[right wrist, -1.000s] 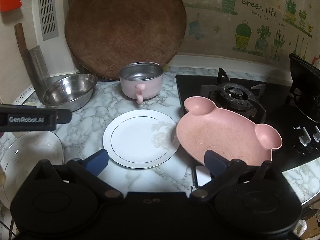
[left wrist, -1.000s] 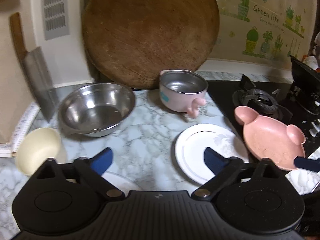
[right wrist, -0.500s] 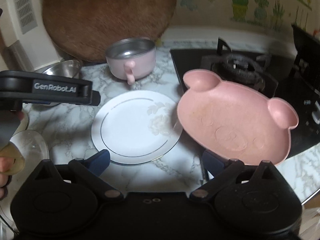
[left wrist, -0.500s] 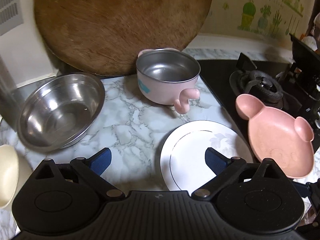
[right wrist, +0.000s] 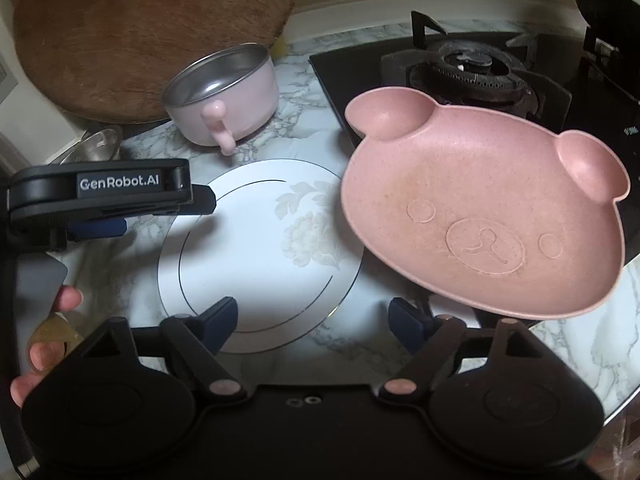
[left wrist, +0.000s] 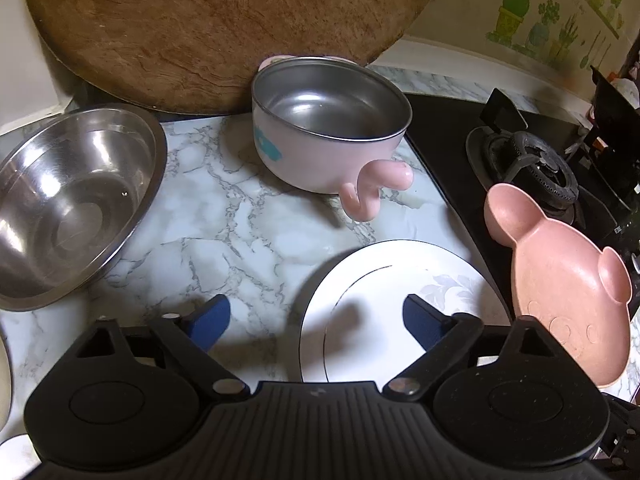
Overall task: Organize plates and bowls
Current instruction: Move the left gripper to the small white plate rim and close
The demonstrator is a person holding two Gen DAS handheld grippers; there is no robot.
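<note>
A white plate [left wrist: 400, 300] with a faint flower print lies on the marble counter. Its left rim runs between the fingers of my left gripper [left wrist: 316, 320], whose jaws are closing with the pads clear of it. My right gripper [right wrist: 314, 316] hangs over the near rim of the white plate [right wrist: 248, 248], its jaws closing too and touching nothing. A pink bear-shaped plate [right wrist: 480, 208] sits tilted at the stove's edge, overlapping the white plate's right side. Its near rim is just above my right finger. The left gripper [right wrist: 168, 214] shows at the plate's left side.
A pink bowl with a handle [left wrist: 328, 132] stands behind the plate, with a steel bowl [left wrist: 72, 208] at the left. A round wooden board [left wrist: 220, 20] leans on the wall. The gas stove [left wrist: 532, 160] fills the right. A hand [right wrist: 52, 340] holds the left gripper.
Both grippers came down and forward toward the white plate, which now looks larger. Both pairs of fingers stand narrower than before. The dishes have not moved.
</note>
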